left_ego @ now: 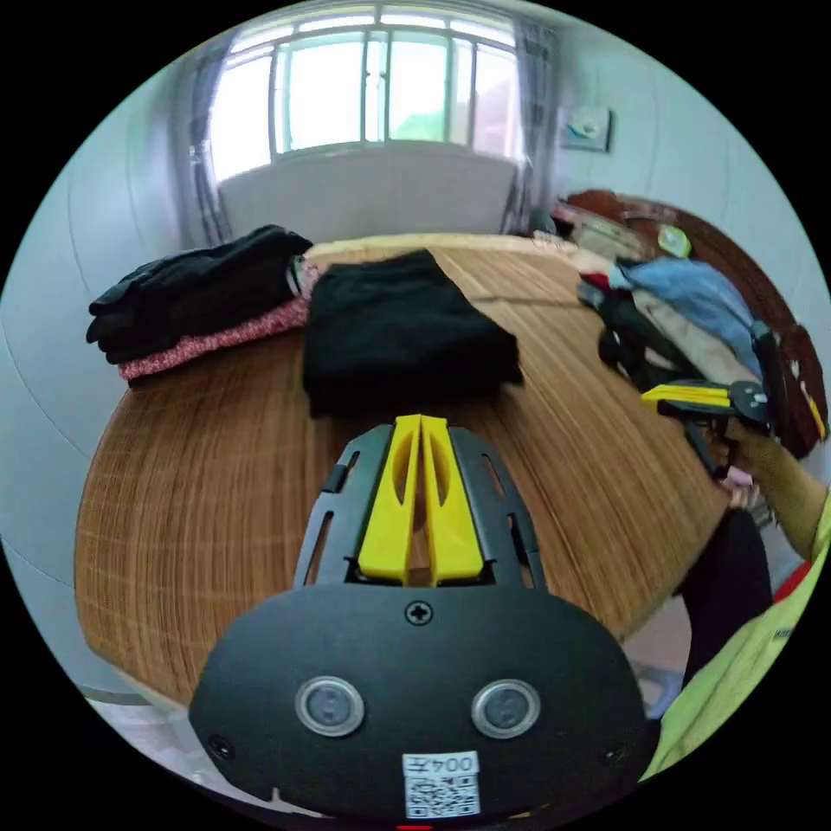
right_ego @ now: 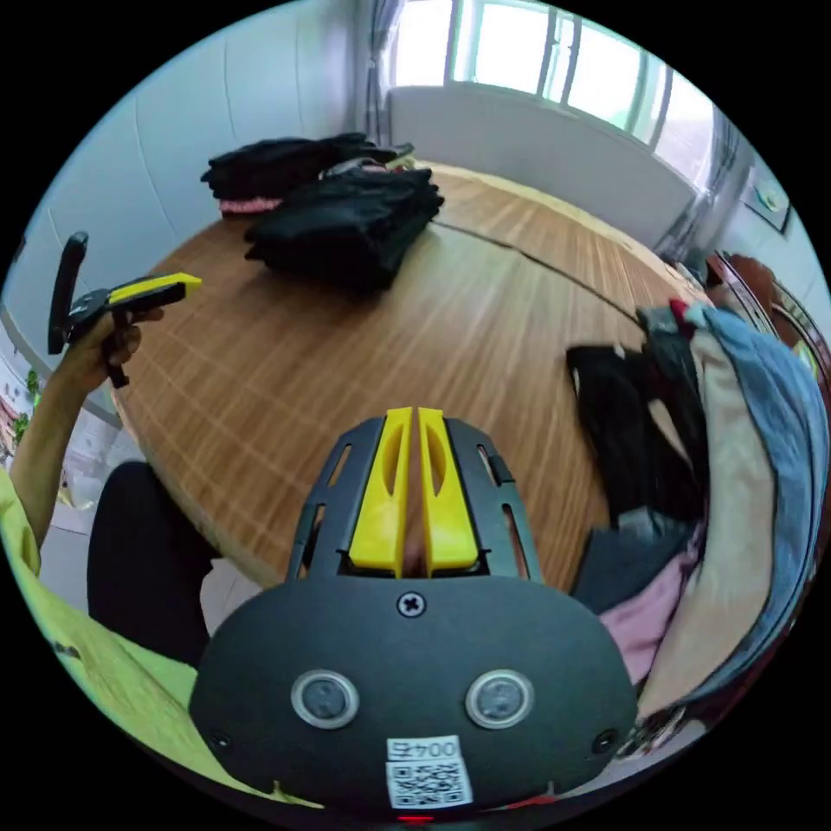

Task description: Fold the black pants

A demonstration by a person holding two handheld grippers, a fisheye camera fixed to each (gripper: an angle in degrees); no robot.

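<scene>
In the left gripper view, the left tool hovered above a round wooden desk, its yellow jaws pressed together and holding nothing. Just beyond its tips lay the black pants, already folded into a thick, soft bundle. Being limp cloth, they would likely sag unless taken by a folded edge. Behind them sat a stack of dark and pink folded clothes. A loose clothes pile crowded the far side, with the right tool just before it.

In the right gripper view, the right tool was likewise closed and empty over bare desk. The pants rested well apart, across the desk. The left tool was held in a hand. The heaped clothes lay close alongside.
</scene>
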